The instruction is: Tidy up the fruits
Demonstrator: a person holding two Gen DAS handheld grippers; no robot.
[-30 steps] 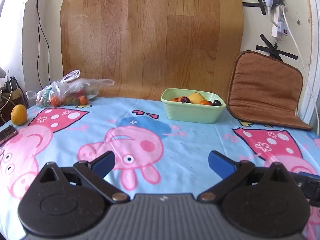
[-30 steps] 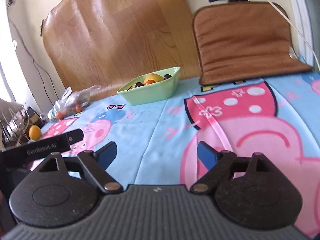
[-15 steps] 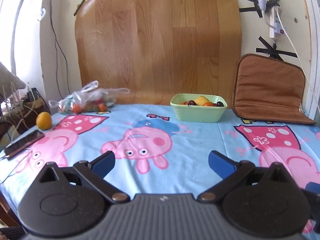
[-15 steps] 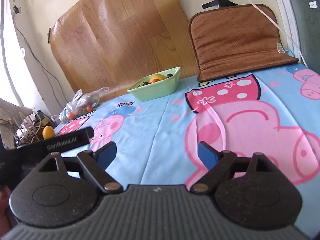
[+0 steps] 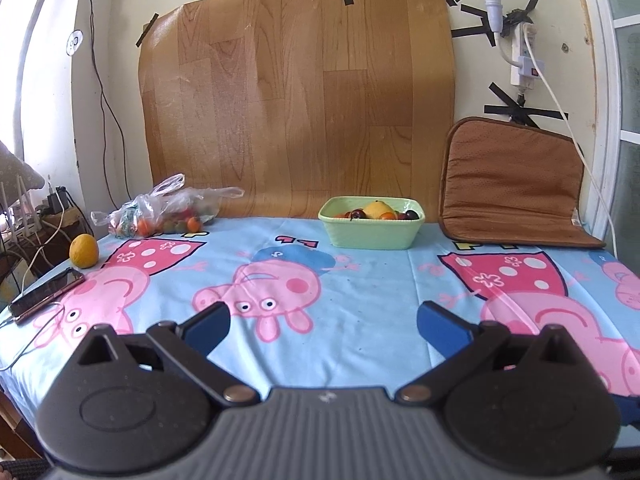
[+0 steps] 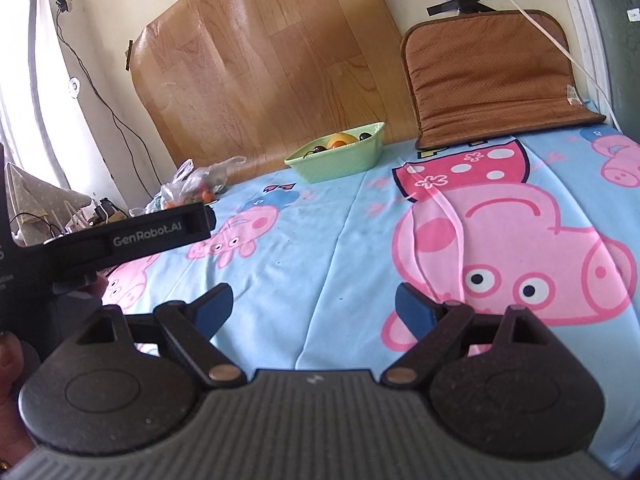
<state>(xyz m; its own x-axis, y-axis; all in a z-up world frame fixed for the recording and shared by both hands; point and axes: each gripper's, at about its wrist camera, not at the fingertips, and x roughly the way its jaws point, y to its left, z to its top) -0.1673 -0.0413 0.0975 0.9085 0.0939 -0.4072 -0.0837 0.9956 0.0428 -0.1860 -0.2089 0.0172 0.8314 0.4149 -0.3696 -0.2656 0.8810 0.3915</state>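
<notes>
Fruit bowl: the green bowl [image 5: 374, 232] is sitting at the desk's far edge, holding a yellow fruit [image 5: 376, 209] and dark round fruits.
Loose fruit: an orange [image 5: 84, 251] is lying near the far left corner.
Bag: a plastic bag of fruit [image 5: 168, 211] is lying at the far edge, left of the bowl.
Left hand-held gripper [image 5: 322, 322]: being held spread wide, empty, over the desk's near edge.
Right hand-held gripper [image 6: 314, 306]: being held spread wide, empty, over the desk [image 6: 328, 240].
Phone [image 5: 46, 295]: lying at the left edge.

Pale green bowl [image 5: 374, 232], pig-print blue tablecloth [image 5: 360, 280]
</notes>
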